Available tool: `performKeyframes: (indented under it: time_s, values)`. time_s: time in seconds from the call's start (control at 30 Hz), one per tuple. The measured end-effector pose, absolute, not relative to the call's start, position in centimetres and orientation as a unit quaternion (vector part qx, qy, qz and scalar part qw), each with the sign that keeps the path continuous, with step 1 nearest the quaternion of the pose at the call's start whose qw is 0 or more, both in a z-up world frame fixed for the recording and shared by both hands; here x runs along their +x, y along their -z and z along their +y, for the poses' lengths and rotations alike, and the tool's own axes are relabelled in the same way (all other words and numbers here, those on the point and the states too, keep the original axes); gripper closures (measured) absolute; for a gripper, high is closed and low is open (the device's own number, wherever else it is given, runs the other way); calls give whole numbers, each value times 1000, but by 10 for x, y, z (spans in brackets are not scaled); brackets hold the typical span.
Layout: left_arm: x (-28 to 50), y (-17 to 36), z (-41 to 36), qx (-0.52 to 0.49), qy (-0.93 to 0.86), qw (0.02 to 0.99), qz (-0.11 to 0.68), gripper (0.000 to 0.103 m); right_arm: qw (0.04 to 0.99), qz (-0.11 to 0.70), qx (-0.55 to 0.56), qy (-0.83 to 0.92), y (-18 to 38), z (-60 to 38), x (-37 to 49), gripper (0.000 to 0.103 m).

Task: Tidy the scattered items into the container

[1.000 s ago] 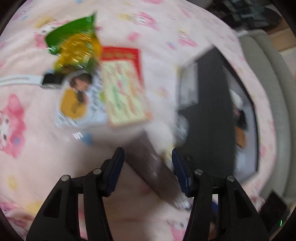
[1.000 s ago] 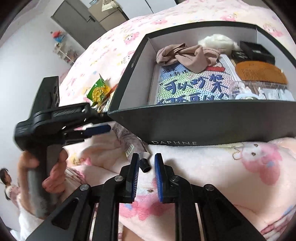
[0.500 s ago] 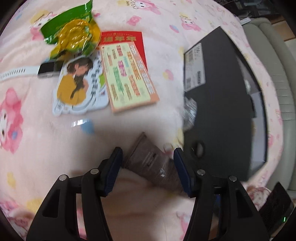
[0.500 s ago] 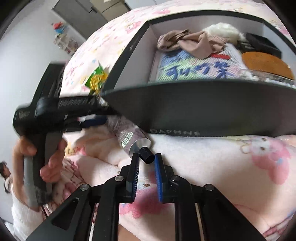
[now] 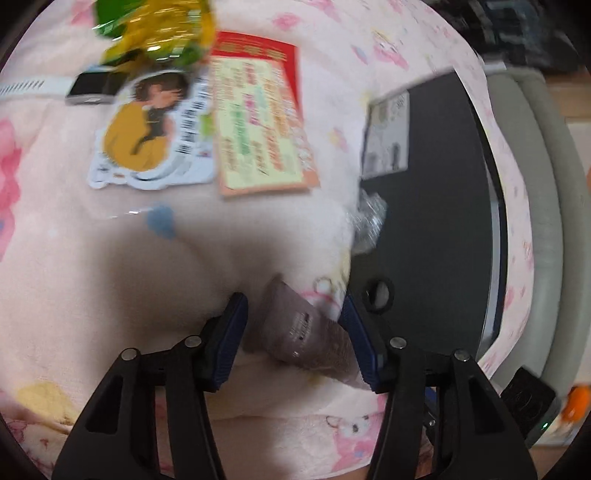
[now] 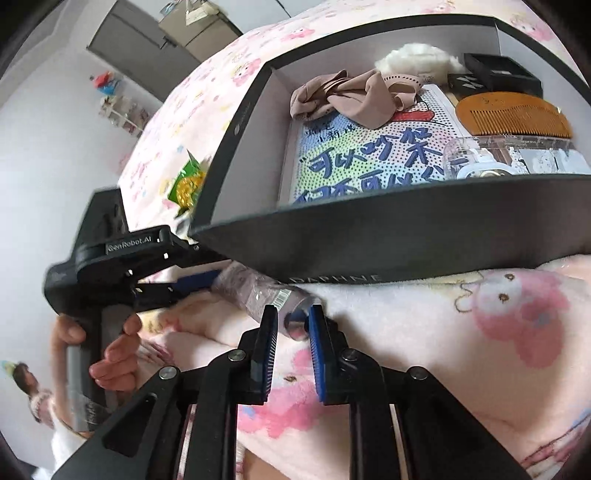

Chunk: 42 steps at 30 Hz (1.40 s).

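Left wrist view first: my left gripper (image 5: 293,334) has its jaws spread, one to each side of the brown tube (image 5: 306,332), and I see a gap at both pads, so I am not pinching it yet. The tube lies on the pink blanket (image 5: 92,277), its long axis slanting across the gap, crimped end ahead of my fingertips, body running back and to my right beneath them. That slant is what my closing turns on, I judge: the pads would meet the tube at an angle, not square across it.

From my right gripper (image 6: 292,326) the same tube (image 6: 258,291) shows end-on; its cap end sits at the mouth of my nearly closed jaws. I cannot tell whether the pads actually press the cap. My left gripper (image 6: 192,278) enters from my left, alongside the tube's body, so it is the nearer to the middle.

Just beyond both sets of jaws stands the black box (image 6: 369,251), touching or almost touching the tube. Inside: a beige cloth (image 6: 343,98), a white fluffy thing, a wooden comb (image 6: 513,116), a small black case, a printed sheet.

Further out past my left jaws lie a cut-out card (image 5: 147,125), a red-and-yellow card (image 5: 258,125), a green-and-gold packet (image 5: 155,33) and a white strap.
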<state>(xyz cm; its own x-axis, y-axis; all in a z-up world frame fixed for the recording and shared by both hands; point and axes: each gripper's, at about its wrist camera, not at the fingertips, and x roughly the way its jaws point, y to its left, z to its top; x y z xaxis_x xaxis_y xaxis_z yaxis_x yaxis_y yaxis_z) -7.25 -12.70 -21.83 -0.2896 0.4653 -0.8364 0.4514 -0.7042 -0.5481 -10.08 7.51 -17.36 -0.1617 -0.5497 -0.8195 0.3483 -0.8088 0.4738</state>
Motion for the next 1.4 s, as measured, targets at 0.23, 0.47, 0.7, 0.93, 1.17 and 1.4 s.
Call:
performKeyframes:
  time_s: [0.23,0.47,0.7,0.93,1.17,1.4]
  values:
    - [-59,199,-125,-572,-715,49,-399,45,306,-98,573,754,172,73,-103,88]
    - [-74,213,-118,-604,-719,-14,-343,46,278,-79,596,749,200,73,-103,86]
    - [-67,200,-99,-607,-736,2,-299,44,297,-109,584,747,200,80,-101,86]
    - [-57,198,-87,-610,-723,55,-320,45,287,-96,574,761,187,94,-103,86]
    - [-54,190,-78,-596,-727,90,-329,49,334,-145,568,738,183,97,-100,86]
    - [-44,170,-88,-608,-712,78,-343,48,280,-85,549,783,174,104,-94,86]
